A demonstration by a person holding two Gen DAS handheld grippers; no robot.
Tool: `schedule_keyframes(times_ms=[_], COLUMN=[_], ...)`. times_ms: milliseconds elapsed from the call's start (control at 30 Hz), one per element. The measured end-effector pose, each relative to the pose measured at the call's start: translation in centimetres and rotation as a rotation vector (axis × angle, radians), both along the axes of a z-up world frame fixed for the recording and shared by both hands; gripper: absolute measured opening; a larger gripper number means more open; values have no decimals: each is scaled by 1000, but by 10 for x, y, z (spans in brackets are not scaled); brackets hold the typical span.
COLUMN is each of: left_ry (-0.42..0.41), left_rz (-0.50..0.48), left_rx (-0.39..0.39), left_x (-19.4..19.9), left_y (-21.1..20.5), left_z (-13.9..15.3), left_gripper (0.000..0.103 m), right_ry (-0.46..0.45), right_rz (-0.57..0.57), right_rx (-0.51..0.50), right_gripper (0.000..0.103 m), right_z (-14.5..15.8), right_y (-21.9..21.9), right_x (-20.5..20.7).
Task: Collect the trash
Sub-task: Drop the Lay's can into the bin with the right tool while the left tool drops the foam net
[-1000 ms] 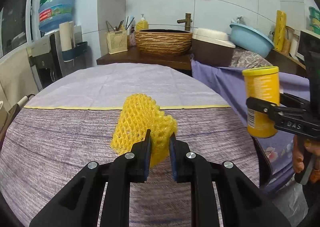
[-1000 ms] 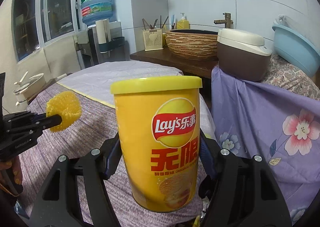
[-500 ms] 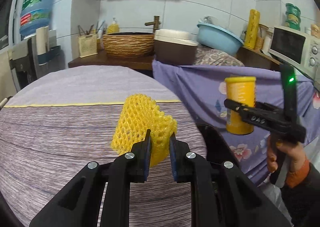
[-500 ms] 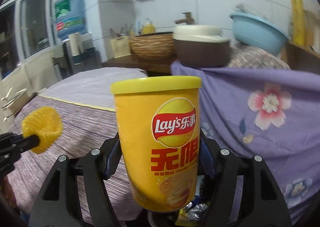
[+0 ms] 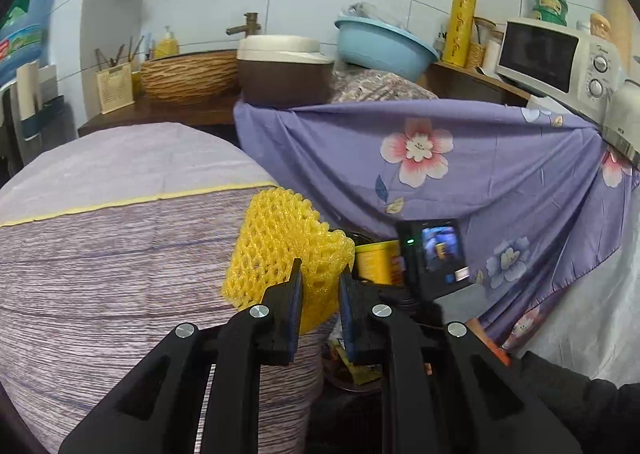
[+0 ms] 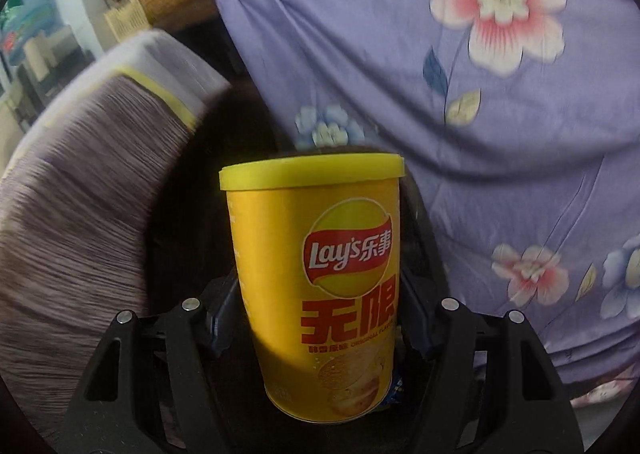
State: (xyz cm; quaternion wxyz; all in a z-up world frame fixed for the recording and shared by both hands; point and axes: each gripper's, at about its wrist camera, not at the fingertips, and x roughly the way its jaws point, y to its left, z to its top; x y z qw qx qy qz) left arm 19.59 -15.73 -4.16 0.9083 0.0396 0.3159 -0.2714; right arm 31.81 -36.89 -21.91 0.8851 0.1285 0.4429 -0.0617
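My left gripper (image 5: 319,274) is shut on a yellow foam fruit net (image 5: 280,242) and holds it at the right edge of the round table (image 5: 100,254). My right gripper (image 6: 320,294) is shut on a yellow Lay's chip can (image 6: 320,274), held upright low in the dark gap between the table and the purple cloth. The can (image 5: 376,262) and the right gripper's camera body (image 5: 434,258) also show in the left wrist view, just right of the net. A dark bin (image 5: 352,378) with wrappers inside sits below both.
A purple floral cloth (image 5: 460,174) drapes over the counter on the right. A rice cooker (image 5: 284,70), blue basin (image 5: 380,46), woven sink bowl (image 5: 188,72) and microwave (image 5: 560,58) stand behind. The table carries a striped purple cloth (image 6: 80,194).
Both grippers swung right, off the table toward the gap by the purple cloth. The right gripper lowered the chip can down into that gap; the left followed with the net.
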Motion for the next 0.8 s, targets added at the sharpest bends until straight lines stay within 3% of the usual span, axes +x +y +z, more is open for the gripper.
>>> schedule_keyframes(times_ms=[167,300,367,467,800], left_ry=[35,47,63,90,164], left_rz=[-33,-58,-76,-91,-157], left_rx=[8,28,37,41,84], left_x=[1,0,1,5,21], left_y=[-19,-31,-38,-45,-86], left_z=[-13,-22,-28,-37,-78], left_gripper=[17,17,17,17,17], right_ry=[87,119,116,83,-51], right_rz=[-9,-23,-27,-27,-35], right_rx=[18,22,32,29,-43], right_gripper=[67,67,69,81,81], right_z=[-42,-54,-51,-39,20], right_y=[-4,-11,-14,-18,-30], right_x=[9,9,8,6,-16])
